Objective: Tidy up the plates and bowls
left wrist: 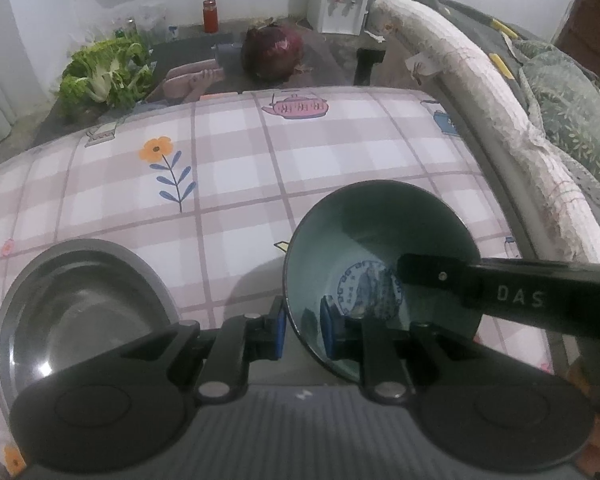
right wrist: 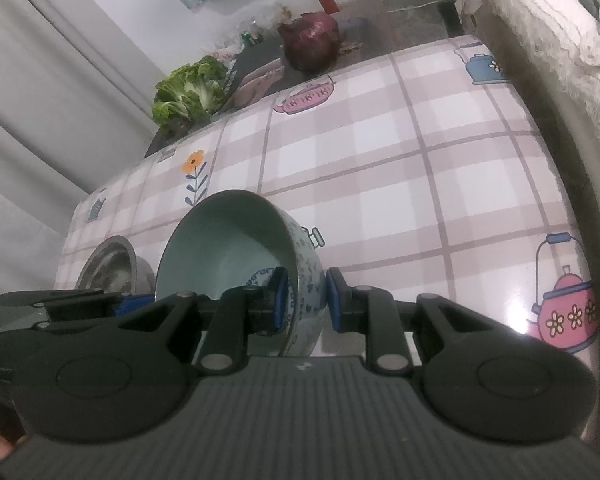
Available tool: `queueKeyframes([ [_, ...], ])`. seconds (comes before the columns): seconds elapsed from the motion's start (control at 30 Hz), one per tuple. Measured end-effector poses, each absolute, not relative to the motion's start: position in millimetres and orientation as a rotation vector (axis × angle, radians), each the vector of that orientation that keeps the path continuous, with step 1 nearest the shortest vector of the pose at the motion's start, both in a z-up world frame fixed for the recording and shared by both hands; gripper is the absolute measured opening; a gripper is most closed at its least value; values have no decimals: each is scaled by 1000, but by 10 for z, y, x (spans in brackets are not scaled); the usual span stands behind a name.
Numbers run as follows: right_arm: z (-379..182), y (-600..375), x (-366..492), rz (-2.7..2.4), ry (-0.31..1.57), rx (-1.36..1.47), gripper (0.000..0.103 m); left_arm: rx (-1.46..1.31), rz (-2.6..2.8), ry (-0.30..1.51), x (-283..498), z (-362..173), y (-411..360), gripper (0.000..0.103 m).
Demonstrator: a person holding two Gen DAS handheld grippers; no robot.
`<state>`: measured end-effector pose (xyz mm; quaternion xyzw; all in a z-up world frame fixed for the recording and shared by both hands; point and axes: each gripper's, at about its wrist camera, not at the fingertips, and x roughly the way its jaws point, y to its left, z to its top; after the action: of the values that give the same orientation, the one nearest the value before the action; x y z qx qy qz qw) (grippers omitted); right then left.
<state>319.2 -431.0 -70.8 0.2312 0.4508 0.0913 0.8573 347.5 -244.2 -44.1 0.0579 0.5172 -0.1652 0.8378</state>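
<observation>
Both claws (left wrist: 302,330) (right wrist: 308,304), angled downward, apparently pinch the bowl's (right wrist: 236,240) rim.

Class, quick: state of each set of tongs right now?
Left tongs: shut on the rim of the green bowl.
Right tongs: shut on the same bowl's opposite wall.

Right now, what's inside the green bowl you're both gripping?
No food shows inside the green bowl, only a blue printed emblem on its floor. One pad of each gripper, left and right, reaches inside the rim, covering part of the bottom.
</observation>
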Motion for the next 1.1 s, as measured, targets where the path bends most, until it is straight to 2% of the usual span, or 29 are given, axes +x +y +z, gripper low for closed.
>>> queueKeyframes([
  [0.6,-198,-4068,3095,211,906,444,20,65,-343,1024,3291,16,-2113,19],
  [0.87,81,-3611,3132,261,894,402,20,17,-295,980,3231,260,-1621,19],
  [1.1,95,-3023,3298,333,923,386,20,-23,-221,970,3261,278,-1027,19],
])
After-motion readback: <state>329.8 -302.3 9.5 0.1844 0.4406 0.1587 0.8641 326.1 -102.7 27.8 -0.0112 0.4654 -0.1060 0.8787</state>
